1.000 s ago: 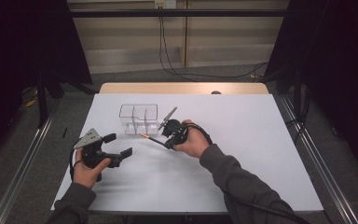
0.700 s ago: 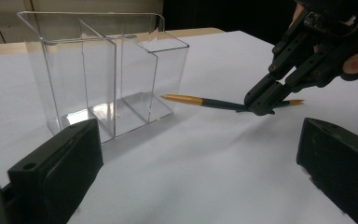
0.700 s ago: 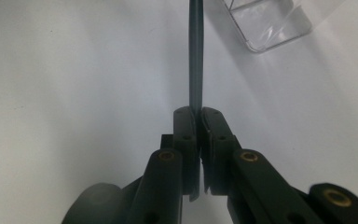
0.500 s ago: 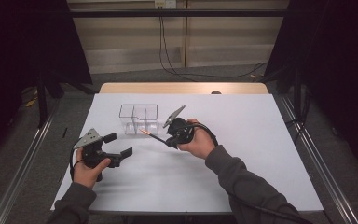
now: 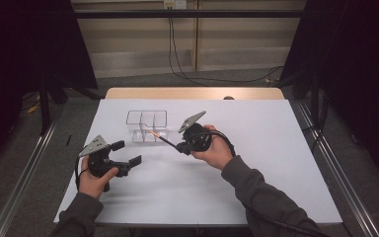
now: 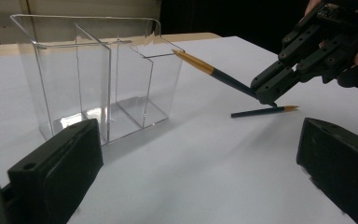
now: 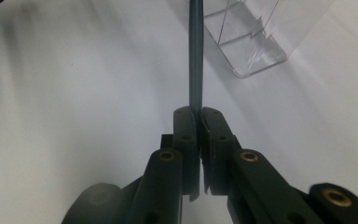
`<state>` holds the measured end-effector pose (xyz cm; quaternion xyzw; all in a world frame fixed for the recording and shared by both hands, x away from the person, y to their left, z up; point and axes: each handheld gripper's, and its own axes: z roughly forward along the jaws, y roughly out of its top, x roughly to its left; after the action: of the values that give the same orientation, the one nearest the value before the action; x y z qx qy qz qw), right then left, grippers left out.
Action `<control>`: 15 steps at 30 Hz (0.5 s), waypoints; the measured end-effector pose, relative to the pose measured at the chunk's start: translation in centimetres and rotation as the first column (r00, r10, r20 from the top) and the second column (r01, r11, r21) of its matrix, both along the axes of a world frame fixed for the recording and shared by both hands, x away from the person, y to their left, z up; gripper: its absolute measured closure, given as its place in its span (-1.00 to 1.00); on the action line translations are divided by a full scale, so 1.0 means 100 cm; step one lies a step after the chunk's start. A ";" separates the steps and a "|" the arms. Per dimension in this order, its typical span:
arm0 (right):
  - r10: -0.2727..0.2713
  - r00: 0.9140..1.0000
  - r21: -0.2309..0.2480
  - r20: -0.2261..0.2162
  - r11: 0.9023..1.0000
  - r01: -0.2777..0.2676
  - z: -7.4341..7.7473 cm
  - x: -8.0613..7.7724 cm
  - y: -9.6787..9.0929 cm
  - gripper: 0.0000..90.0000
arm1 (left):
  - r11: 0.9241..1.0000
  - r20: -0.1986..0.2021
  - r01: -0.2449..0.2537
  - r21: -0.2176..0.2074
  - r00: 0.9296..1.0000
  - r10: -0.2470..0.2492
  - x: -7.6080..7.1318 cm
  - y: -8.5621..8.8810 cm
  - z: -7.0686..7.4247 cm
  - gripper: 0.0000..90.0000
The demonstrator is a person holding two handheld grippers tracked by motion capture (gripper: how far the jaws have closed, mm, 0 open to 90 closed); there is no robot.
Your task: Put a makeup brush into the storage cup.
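Clear acrylic is what stands out here: a see-through organizer (image 5: 147, 126) with dividers inside stands upright on the white table (image 5: 256, 148), sitting around 11 o'clock from the middle of the sheet in the high view.

Your right gripper (image 5: 181, 146) has its jaws pinched tight on a dark teal pencil (image 6: 214, 73) with a yellowish-gold end. In the right gripper view the shaft runs straight out toward 12 o'clock from between the closed jaws. From the left gripper view the pencil is tilted, the gold end up by the top rim of the organizer's nearest corner compartment; whether it's actually touching the rim or just past it, I can't tell.

There's a second pencil (image 6: 264, 111) lying flat on the table right under your right gripper, gold tip pointing toward 3 o'clock in that same left gripper view.

Your left gripper (image 5: 127, 153) sits low at about 8 o'clock on the table, jaws spread wide apart with nothing between them, pointed at the organizer.
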<state>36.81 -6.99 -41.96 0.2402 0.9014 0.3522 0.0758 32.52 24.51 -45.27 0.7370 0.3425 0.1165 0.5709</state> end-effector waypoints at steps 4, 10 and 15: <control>0.011 1.000 0.031 0.011 0.999 -0.012 0.002 -0.001 -0.001 0.92 | 1.000 0.002 0.004 0.001 1.000 -0.004 0.001 -0.001 0.000 -1.00; -0.021 0.999 0.107 0.044 0.994 0.016 0.004 -0.003 -0.006 0.92 | 1.000 0.000 0.000 -0.013 1.000 0.000 0.001 -0.003 0.000 -1.00; -0.039 0.997 0.164 0.071 0.986 0.027 0.003 -0.004 -0.010 0.92 | 1.000 -0.005 0.002 -0.019 1.000 -0.002 0.002 -0.002 0.000 -1.00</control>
<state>36.36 -7.97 -41.68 0.2475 0.8621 0.4318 0.0952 32.71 24.27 -45.29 0.7322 0.3444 0.1109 0.5770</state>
